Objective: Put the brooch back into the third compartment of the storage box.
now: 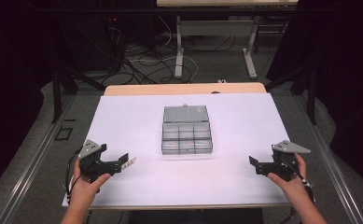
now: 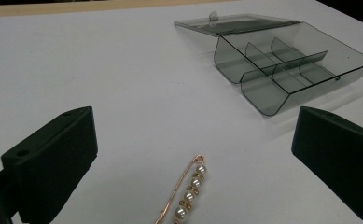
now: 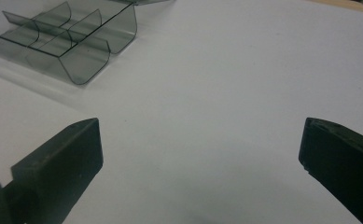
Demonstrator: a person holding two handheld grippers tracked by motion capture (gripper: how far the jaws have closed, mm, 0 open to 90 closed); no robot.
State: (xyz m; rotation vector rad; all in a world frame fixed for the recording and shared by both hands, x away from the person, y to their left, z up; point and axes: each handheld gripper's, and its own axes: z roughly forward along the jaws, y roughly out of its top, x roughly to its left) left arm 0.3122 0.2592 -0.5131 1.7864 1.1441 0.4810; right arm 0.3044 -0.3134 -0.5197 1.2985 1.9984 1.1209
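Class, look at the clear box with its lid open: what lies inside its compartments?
The box holds nothing: grey dividers split it into compartments, and the white table shows through their clear walls. The pearl pin lies outside. The lid's underside is hidden.

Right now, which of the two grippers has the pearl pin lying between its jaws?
The left gripper. The pearl pin lies on the white table between its open jaws, untouched. The right gripper has bare table between its jaws.

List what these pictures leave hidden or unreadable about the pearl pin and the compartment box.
- Pearl pin: left gripper view, lower end cut off by the bottom edge, clasp unseen.
- Pearl pin, high view: too small, pearls not countable.
- Compartment box: right gripper view, far half and lid cut off by the top edge.
- Box contents, high view: too small to confirm.
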